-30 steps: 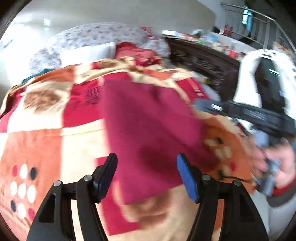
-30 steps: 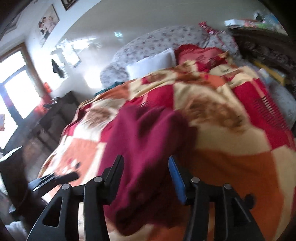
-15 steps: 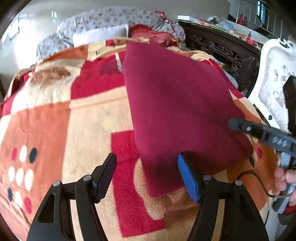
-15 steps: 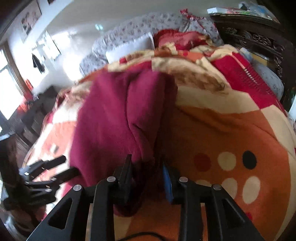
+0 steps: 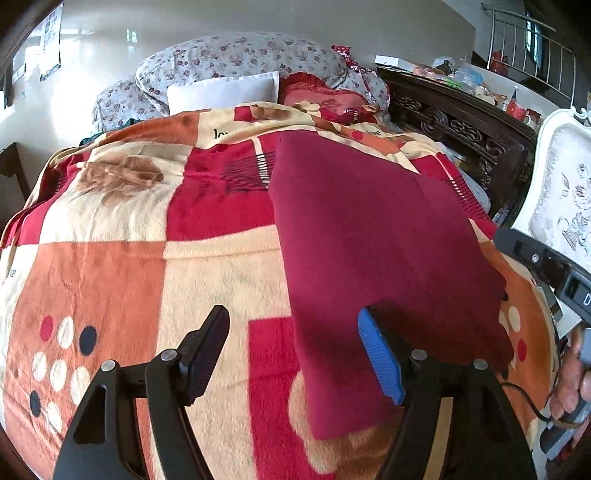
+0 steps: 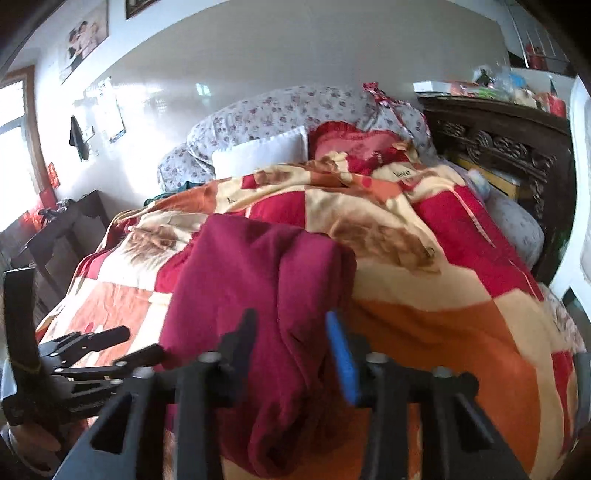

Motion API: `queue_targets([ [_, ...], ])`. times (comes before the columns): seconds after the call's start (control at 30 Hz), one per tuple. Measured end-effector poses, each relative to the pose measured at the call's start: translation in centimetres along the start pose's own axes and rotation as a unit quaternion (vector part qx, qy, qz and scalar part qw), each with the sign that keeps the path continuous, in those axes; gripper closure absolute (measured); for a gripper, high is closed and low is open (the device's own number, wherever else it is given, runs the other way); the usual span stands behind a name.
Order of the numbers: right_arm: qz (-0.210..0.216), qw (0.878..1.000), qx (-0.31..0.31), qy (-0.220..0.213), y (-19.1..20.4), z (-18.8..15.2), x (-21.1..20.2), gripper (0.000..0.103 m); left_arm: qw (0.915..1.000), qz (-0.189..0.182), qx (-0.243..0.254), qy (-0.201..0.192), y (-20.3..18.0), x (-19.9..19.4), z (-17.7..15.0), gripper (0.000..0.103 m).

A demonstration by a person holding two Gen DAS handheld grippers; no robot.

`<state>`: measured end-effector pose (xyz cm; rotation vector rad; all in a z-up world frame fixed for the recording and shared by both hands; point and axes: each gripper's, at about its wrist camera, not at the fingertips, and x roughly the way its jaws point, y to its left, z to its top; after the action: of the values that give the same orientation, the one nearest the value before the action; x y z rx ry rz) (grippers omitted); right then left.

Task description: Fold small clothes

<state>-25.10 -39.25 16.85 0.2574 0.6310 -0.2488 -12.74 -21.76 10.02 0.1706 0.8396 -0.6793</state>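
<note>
Our left gripper (image 5: 293, 354) gapes, still widening, over the maroon cloth (image 5: 373, 251); our right gripper (image 6: 291, 339) straddles cloth, grip unclear; chair (image 5: 561, 206) at three o'clock.

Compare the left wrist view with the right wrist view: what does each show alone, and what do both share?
Left wrist only: the maroon cloth lying flat, the open left tongs over its near left edge, and a white chair.

Right wrist only: the cloth's right edge bunched between the right tongs, wall pictures, a window.

Both: the patterned blanket, white pillow and dark carved headboard.
</note>
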Motion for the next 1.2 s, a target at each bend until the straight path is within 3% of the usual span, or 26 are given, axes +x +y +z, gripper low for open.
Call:
queue_targets([
  [0.13,-0.018,0.999,-0.010,0.027,-0.2,0.0,2.3,0.069,0.9999,-0.006,-0.011,-0.001,0.0,0.9,0.7,0.028],
  [0.27,-0.009,0.997,0.028,0.068,-2.7,-0.7,5.5,0.066,0.9998,-0.011,-0.018,-0.003,0.3,1.7,1.1,0.023],
  [0.33,-0.009,0.997,0.045,0.064,-3.6,-1.1,5.8,0.040,0.9996,-0.018,-0.021,-0.002,0.4,2.0,1.2,0.020],
  [0.37,-0.007,0.997,0.055,0.058,-4.1,-1.3,5.6,0.034,0.9994,-0.023,-0.024,-0.002,0.6,2.2,1.2,0.019],
  [0.6,0.079,0.987,0.118,0.072,-6.8,-2.6,7.7,0.013,0.9939,-0.087,-0.068,0.003,2.0,4.4,1.2,0.010],
  [0.73,0.159,0.969,0.164,0.093,-7.1,-3.7,9.8,0.014,0.9878,-0.128,-0.087,0.016,2.0,5.9,0.9,0.008],
  [0.8,0.171,0.964,0.184,0.091,-7.1,-4.1,10.1,0.021,0.9826,-0.153,-0.101,0.031,2.0,6.7,0.6,0.008],
  [0.83,0.171,0.965,0.180,0.086,-6.8,-4.1,9.9,0.030,0.9800,-0.165,-0.105,0.036,2.0,6.9,0.6,0.009],
  [0.9,0.168,0.969,0.167,0.076,-6.1,-3.7,8.8,0.047,0.9750,-0.196,-0.097,0.040,1.6,6.8,0.6,0.038],
  [1.03,0.177,0.969,0.158,0.065,-4.3,-2.9,5.5,0.055,0.9768,-0.198,-0.075,0.029,1.5,4.3,0.7,0.051],
  [1.2,0.206,0.966,0.129,0.084,0.4,-3.9,2.0,0.055,0.9783,-0.196,-0.065,0.017,2.7,-1.0,-0.8,0.052],
])
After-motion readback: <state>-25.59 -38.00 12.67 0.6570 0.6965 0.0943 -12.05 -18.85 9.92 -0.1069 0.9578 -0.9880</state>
